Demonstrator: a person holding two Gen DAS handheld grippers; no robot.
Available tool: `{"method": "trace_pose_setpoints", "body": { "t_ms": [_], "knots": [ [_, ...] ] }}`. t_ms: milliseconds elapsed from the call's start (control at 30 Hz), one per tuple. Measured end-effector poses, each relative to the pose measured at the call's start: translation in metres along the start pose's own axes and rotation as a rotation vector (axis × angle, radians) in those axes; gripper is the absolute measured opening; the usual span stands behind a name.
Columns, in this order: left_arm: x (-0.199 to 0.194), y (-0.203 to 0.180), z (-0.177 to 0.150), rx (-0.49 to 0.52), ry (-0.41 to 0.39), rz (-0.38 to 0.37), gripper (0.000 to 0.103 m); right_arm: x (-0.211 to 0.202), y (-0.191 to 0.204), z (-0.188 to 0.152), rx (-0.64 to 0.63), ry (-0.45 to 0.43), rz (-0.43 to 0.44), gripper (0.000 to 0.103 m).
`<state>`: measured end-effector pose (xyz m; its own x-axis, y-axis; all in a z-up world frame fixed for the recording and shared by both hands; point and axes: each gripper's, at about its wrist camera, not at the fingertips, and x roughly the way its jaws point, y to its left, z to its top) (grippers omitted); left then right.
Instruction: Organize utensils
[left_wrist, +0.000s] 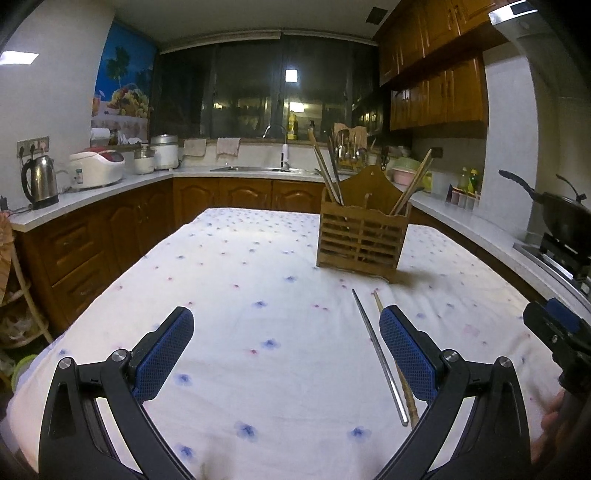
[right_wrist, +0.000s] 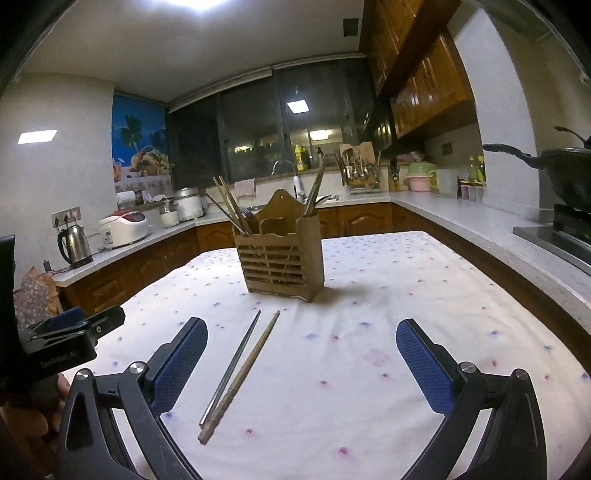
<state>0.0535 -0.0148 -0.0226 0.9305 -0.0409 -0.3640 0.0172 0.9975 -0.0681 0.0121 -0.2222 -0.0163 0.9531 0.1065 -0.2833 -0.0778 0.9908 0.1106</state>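
Note:
A slatted wooden utensil holder (left_wrist: 364, 240) (right_wrist: 282, 264) stands upright on the flowered tablecloth, with several chopsticks leaning out of its compartments. Two loose pieces lie side by side on the cloth in front of it: a metal chopstick (left_wrist: 380, 356) (right_wrist: 231, 367) and a wooden chopstick (right_wrist: 240, 376) (left_wrist: 406, 391). My left gripper (left_wrist: 286, 328) is open and empty, its right finger just beside the two chopsticks. My right gripper (right_wrist: 301, 341) is open and empty too, and the chopsticks lie just inside its left finger. Each gripper shows at the edge of the other's view.
The table (left_wrist: 258, 258) is ringed by kitchen counters: a kettle (left_wrist: 38, 181) and rice cooker (left_wrist: 98, 168) at left, a sink (left_wrist: 255, 168) at the back, a wok (left_wrist: 554, 210) on the stove at right. A hand holds each gripper.

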Motion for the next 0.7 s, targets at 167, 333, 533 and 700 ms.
{"method": "trace_pose_setpoints", "body": {
  "t_ms": [167,333,533,700],
  "knots": [
    [-0.0024,-0.0009,-0.0045,0.007,-0.019,0.007,0.103,-0.0035,-0.0046,-0.0038,0.008,-0.016,-0.002,0.103],
    [-0.0035,-0.0044,-0.0067,0.028,-0.022,0.014,0.103,-0.0073,-0.0069,-0.0070,0.005,-0.034,-0.007,0.103],
    [-0.0031,-0.0052,-0.0077,0.039,-0.020,0.018,0.103,-0.0087,-0.0058,-0.0094,-0.009,-0.044,-0.002,0.103],
    [-0.0025,-0.0043,-0.0088,0.036,-0.020,0.021,0.103,-0.0084,-0.0049,-0.0100,-0.014,-0.044,0.000,0.103]
  ]
}}
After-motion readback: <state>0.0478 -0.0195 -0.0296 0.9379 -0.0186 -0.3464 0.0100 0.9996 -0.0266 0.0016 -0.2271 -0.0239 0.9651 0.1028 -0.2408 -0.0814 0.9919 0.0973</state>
